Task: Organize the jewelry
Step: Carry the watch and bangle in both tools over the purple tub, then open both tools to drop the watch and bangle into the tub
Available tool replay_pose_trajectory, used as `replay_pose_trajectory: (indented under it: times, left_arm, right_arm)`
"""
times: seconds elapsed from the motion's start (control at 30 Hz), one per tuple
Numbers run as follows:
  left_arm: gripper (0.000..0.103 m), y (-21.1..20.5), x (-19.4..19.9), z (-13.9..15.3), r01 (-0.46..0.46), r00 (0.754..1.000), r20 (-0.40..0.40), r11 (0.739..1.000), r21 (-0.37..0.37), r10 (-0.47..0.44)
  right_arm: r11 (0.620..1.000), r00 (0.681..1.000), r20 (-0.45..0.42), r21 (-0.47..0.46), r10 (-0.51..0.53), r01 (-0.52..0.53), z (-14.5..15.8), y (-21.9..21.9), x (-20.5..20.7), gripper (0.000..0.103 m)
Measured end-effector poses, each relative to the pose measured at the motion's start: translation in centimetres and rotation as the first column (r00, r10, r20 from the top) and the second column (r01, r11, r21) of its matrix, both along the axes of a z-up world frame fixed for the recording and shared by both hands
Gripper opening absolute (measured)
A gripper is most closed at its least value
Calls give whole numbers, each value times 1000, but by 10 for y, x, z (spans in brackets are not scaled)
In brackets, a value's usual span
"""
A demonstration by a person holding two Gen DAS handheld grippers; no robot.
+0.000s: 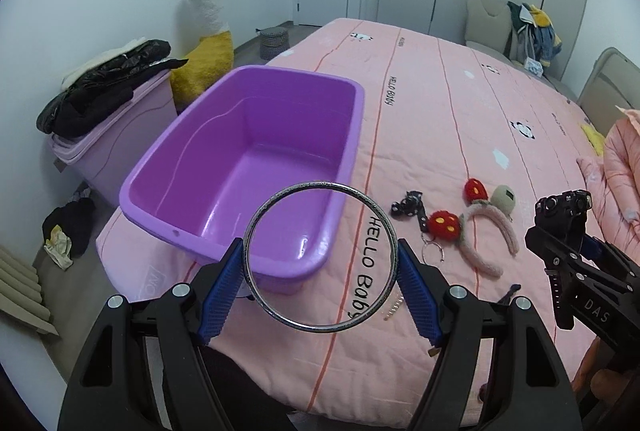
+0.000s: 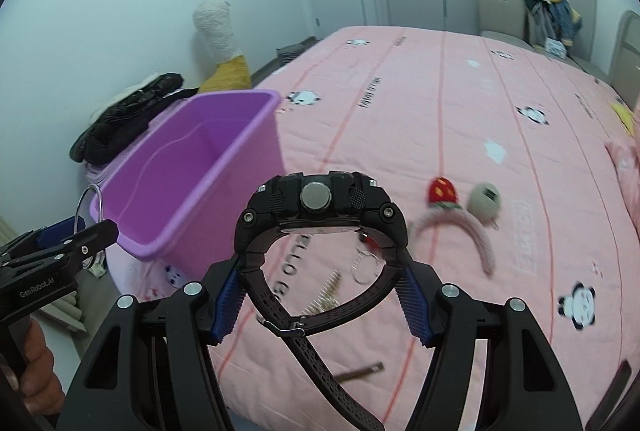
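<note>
We are gripping a silver bangle (image 1: 321, 257) between the blue pads of our left gripper (image 1: 321, 285), holding it just above the near rim of the purple tub (image 1: 256, 135) on the pink bedspread (image 1: 460, 103). Our right gripper (image 2: 322, 301) is clamping a black watch (image 2: 320, 219) by its strap. A fuzzy headband (image 1: 486, 231) and keyrings (image 1: 432, 251) are lying nearby.
</note>
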State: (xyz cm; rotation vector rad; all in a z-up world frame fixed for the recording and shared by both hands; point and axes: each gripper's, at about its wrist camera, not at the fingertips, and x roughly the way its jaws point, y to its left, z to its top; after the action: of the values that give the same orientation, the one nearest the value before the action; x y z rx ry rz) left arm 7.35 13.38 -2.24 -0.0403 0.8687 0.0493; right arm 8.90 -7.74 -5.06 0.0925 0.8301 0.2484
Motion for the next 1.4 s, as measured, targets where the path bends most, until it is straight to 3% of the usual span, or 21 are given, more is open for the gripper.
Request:
replay_pose_trajectory:
  times: [0.3,0.7,1.07,1.4]
  left_arm:
    - [71,71,33,0,-138,990,-2,990,-2,138]
    - [71,118,91,-29,-197,979,-56,980,9,197]
    - [71,129,125,-65,-208,968,-142,978,4,207]
    - [72,137,139,-93,-230,948,-224,973,1,224]
  right_arm:
    - [991,990,24,11,136,-137,11,77,63,64]
    - [969,969,4,6,248,-248,5,157,149,64]
    - [948,944,-131,-58,303,-313,-41,216,204,64]
    - [938,924,-253,-124,286,-324,-77,236,228,64]
